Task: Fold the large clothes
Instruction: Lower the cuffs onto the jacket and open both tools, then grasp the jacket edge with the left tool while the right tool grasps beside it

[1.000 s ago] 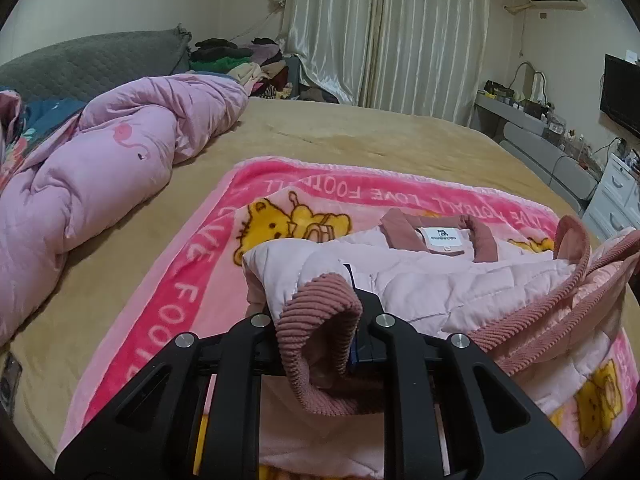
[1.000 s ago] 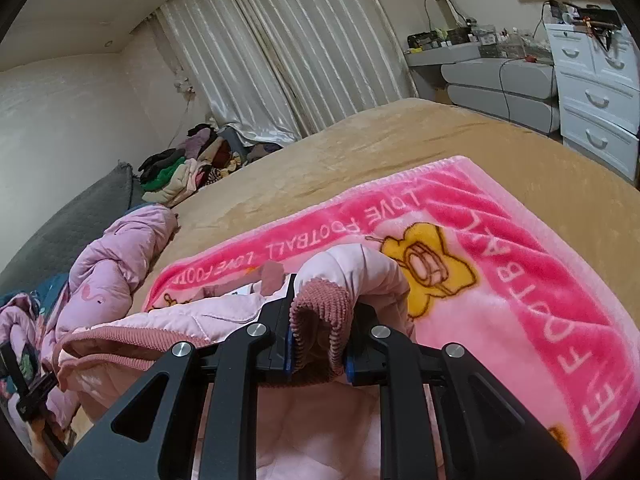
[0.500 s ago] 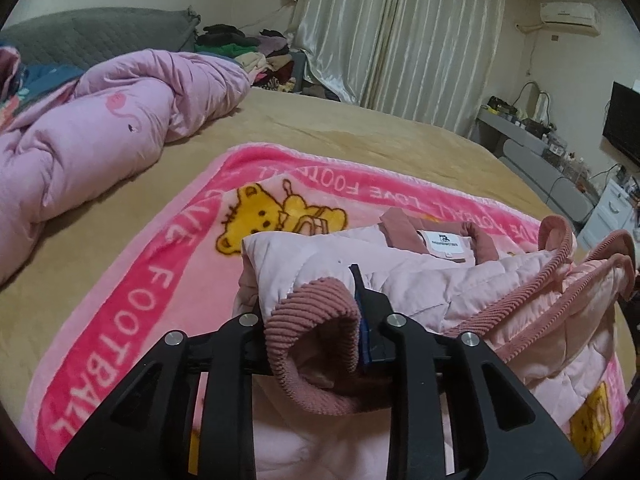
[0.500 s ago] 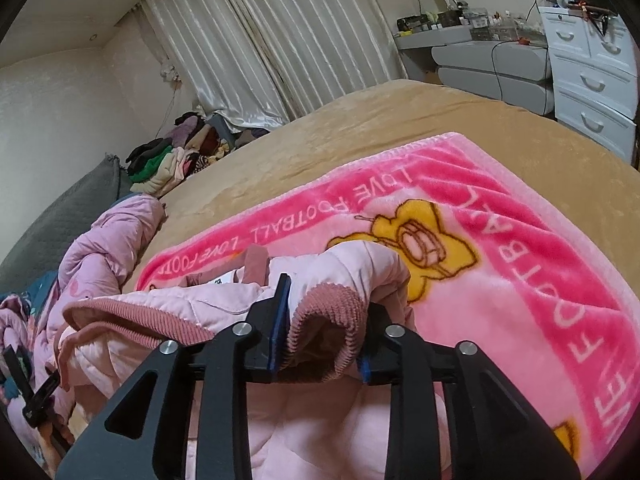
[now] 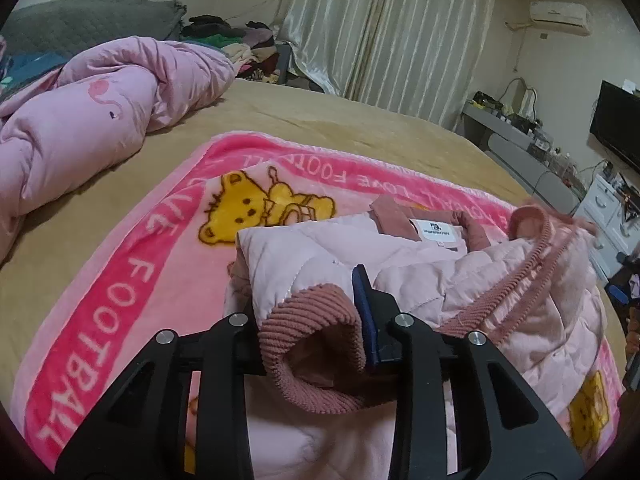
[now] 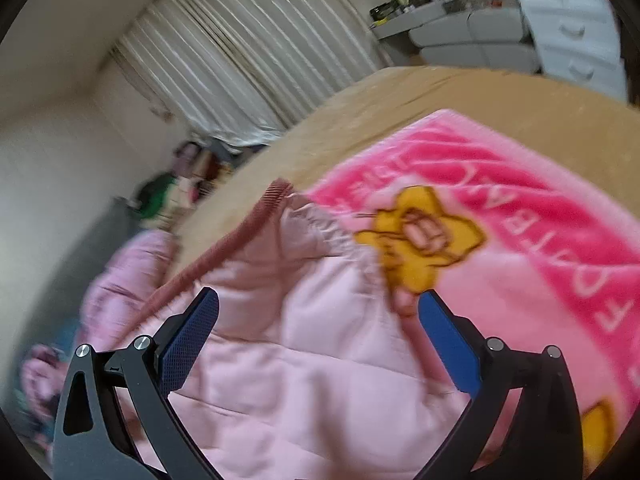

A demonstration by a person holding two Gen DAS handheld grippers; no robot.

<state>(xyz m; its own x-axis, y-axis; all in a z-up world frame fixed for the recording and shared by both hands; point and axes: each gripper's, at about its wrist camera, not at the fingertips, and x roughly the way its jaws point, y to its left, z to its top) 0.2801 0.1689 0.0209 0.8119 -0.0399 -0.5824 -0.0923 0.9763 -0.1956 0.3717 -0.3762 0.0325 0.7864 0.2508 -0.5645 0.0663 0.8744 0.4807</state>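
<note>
A pale pink quilted jacket [image 5: 328,252] is seen lying on a bright pink blanket [image 5: 132,280] printed with yellow bears, which is spread over a tan bed cover [image 5: 340,128]. In the left wrist view the jacket fills the area from the centre out to 4 o'clock, with its collar and white label [image 5: 436,234] at about 2 o'clock from the centre. One ribbed, dusty-rose cuff [image 5: 312,320] is held between the jaws of the left gripper [image 5: 316,324]; the jaws have just been opening slightly, yet the blue pad at the right is seen pressed against the cuff, and the far pad is hidden behind the fabric. A rumpled pink duvet [image 5: 92,116] is heaped at 10 o'clock, well apart from the jacket, and pale curtains [image 5: 384,28] hang at 12 o'clock. In the blurred right wrist view the right gripper [image 6: 320,332] is shown released: its jaws have just been opening and are spread wide, with both blue pads [image 6: 188,340] bare and clear of the cloth. Pink quilted fabric lies between and beyond them, untouched by either pad, and a ribbed rose edge [image 6: 224,248] runs from 9 o'clock up toward 11 o'clock.
</note>
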